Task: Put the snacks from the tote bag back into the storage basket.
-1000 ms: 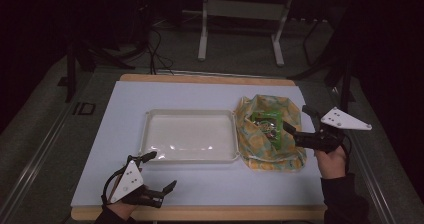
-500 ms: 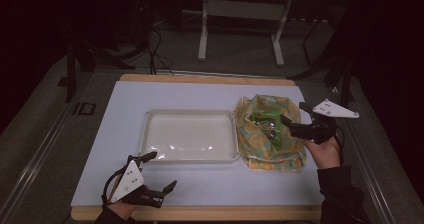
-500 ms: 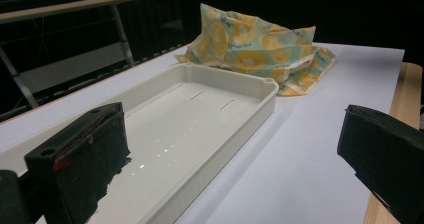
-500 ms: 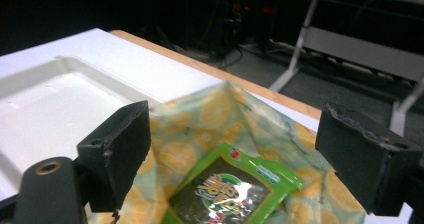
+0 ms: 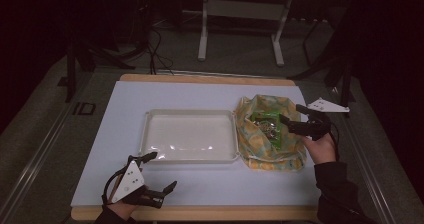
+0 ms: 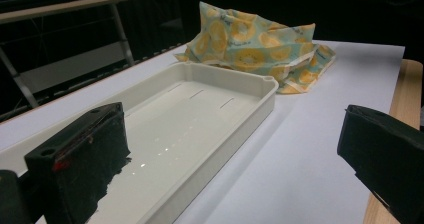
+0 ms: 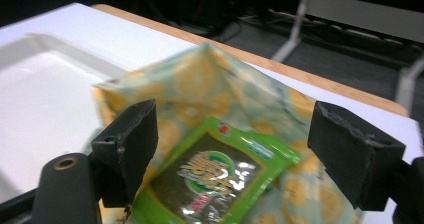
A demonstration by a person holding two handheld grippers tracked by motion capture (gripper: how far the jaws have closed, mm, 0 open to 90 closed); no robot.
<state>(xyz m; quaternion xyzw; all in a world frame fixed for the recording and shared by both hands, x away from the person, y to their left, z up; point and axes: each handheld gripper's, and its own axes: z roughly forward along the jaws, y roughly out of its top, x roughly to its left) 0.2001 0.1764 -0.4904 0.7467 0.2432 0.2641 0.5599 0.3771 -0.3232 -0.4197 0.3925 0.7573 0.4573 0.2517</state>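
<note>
Snack packet (image 7: 215, 179), green and shiny, lies inside the open lemon-print bag (image 5: 270, 134) beside the empty white tray (image 5: 187, 136) on the desk, so I judge nothing is moved yet: right gripper (image 5: 295, 120) hovers wide open over it, left gripper (image 5: 161, 173) rests open, empty.

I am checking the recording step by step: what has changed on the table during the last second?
The right tool moved left, in over the open patterned bag toward the green packet; jaws open, nothing held. The left tool, white tray and bag stayed put.
</note>
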